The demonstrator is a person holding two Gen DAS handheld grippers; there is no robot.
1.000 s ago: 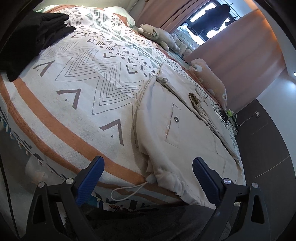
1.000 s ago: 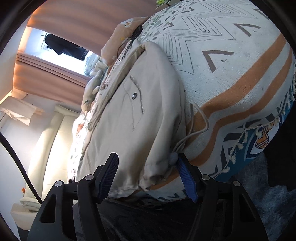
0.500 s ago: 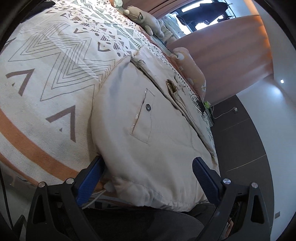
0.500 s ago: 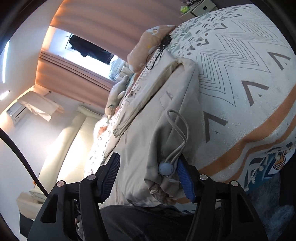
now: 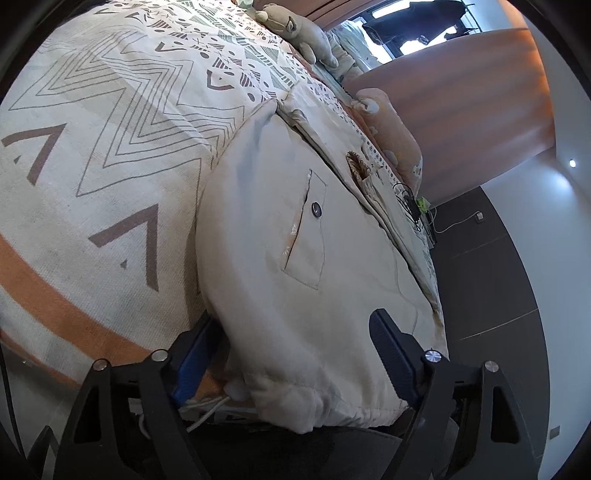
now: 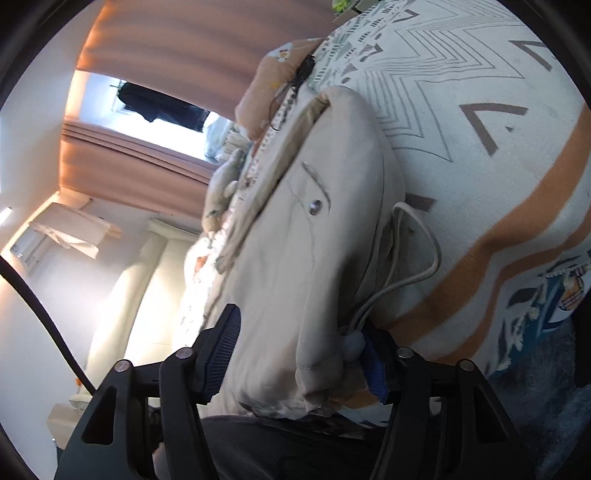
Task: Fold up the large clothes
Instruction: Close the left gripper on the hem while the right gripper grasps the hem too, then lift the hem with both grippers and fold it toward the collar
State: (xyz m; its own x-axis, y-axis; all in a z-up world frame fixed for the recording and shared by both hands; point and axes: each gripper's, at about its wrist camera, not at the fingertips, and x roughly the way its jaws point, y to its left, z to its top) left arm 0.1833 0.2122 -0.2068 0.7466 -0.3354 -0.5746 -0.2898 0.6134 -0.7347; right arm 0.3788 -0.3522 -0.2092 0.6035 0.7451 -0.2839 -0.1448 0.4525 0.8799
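Observation:
A beige padded jacket (image 5: pixel 295 240) lies on a bed under a zigzag-patterned blanket (image 5: pixel 92 184), its hem at the near edge. My left gripper (image 5: pixel 295 350) straddles that hem; its jaws are closing, the left pad tucked at the jacket's side and the right pad over the top. The pads are not clamped. In the right wrist view the jacket (image 6: pixel 295 258) bulges between the fingers of my right gripper (image 6: pixel 299 354), whose jaws are also closing. The cord toggle (image 6: pixel 351 343) sits against the right pad and the drawstring (image 6: pixel 424 266) loops over the blanket (image 6: pixel 480 110).
A plush toy (image 5: pixel 303 33) and an orange pillow (image 5: pixel 391 125) lie along the bed's far side. A black cable (image 5: pixel 410 199) rests by the jacket. Peach curtains (image 5: pixel 461 92) hang behind, with dark floor (image 5: pixel 498 277) to the right. Dark cloth fills the bottom of both views.
My left gripper has come in over the jacket's hem and its jaws have narrowed around it. The right gripper's jaws have narrowed on the hem corner, and more fabric fills the gap.

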